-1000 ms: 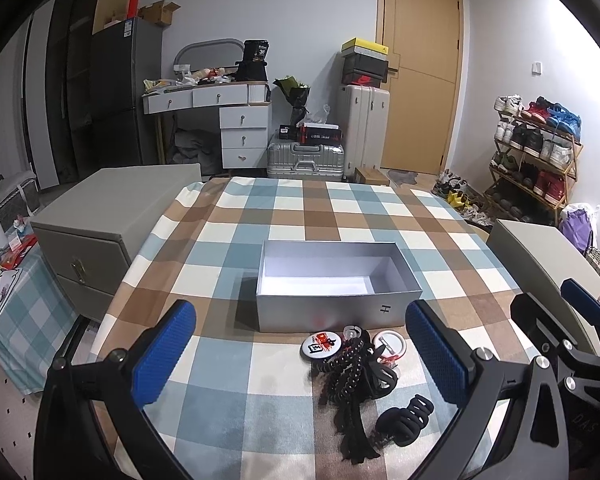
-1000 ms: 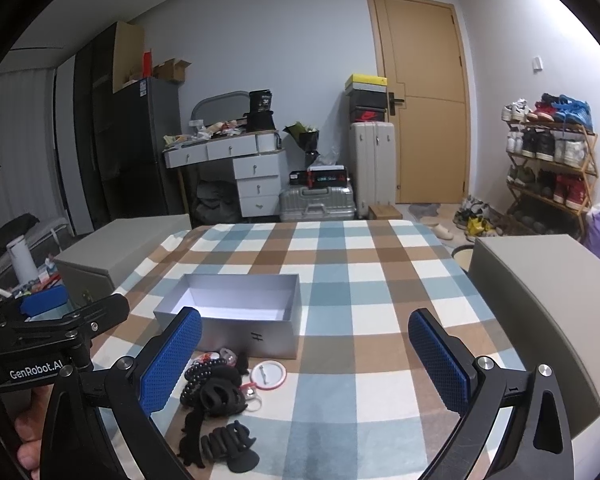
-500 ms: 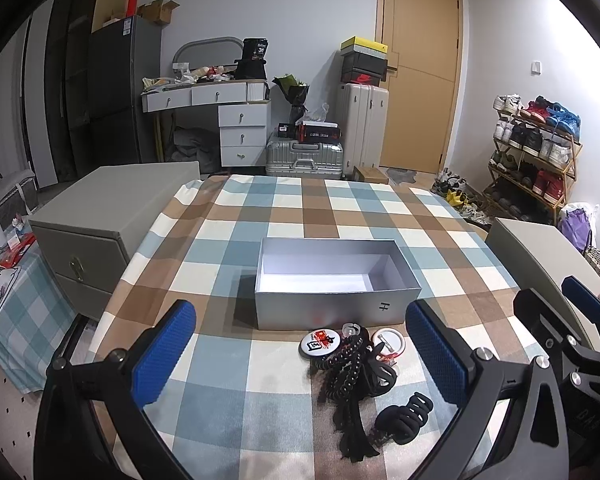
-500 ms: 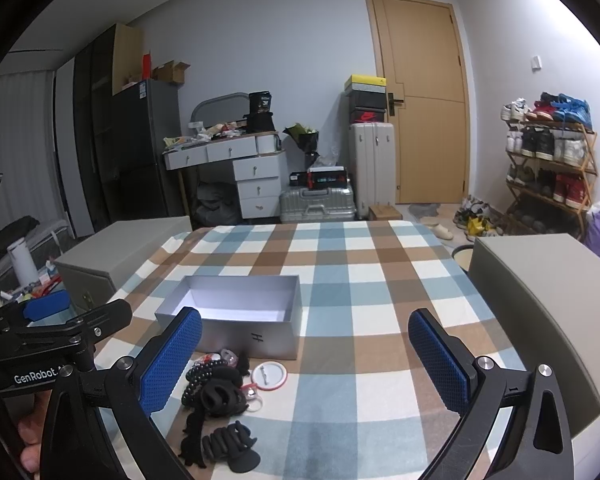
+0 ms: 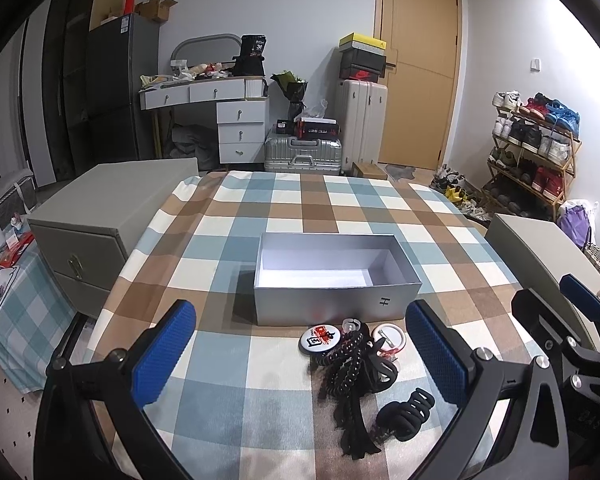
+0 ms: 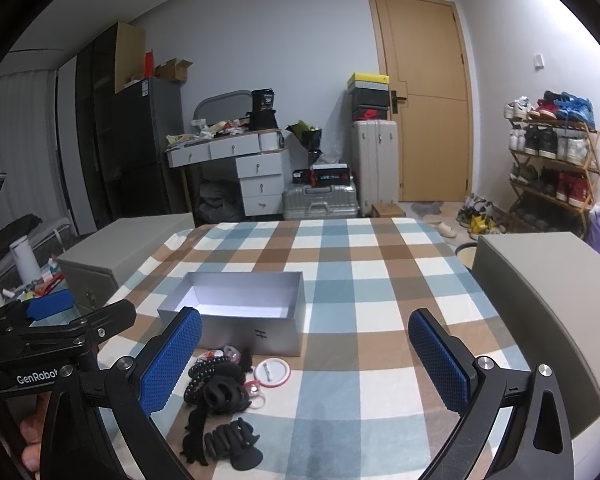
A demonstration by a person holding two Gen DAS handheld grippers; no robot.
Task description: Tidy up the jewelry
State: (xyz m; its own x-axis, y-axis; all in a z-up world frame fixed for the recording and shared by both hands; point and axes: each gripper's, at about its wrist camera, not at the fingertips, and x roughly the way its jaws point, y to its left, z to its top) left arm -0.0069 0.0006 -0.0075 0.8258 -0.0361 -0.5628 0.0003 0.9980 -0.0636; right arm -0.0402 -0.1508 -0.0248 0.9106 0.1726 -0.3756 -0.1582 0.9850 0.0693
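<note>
An empty silver box (image 5: 332, 280) stands open on the checked tablecloth; it also shows in the right wrist view (image 6: 240, 312). Just in front of it lies a heap of accessories: a round badge (image 5: 319, 338), a white ring badge (image 5: 389, 340), a black bead bracelet (image 5: 346, 356), a black hair claw (image 5: 406, 408) and a black ribbon (image 5: 352, 428). The same heap shows in the right wrist view (image 6: 224, 392). My left gripper (image 5: 300, 354) is open and empty above the near table edge, behind the heap. My right gripper (image 6: 304, 364) is open and empty, to the right of the heap.
A grey cabinet (image 5: 100, 208) stands left of the table and another grey block (image 6: 540, 300) at its right. Suitcases (image 5: 302, 152), a drawer desk (image 5: 220, 116), a shoe rack (image 5: 536, 152) and a door (image 5: 416, 64) lie beyond.
Both grippers have drifted very slightly; the box and heap sit a touch lower in the right wrist view. Nothing on the table has moved.
</note>
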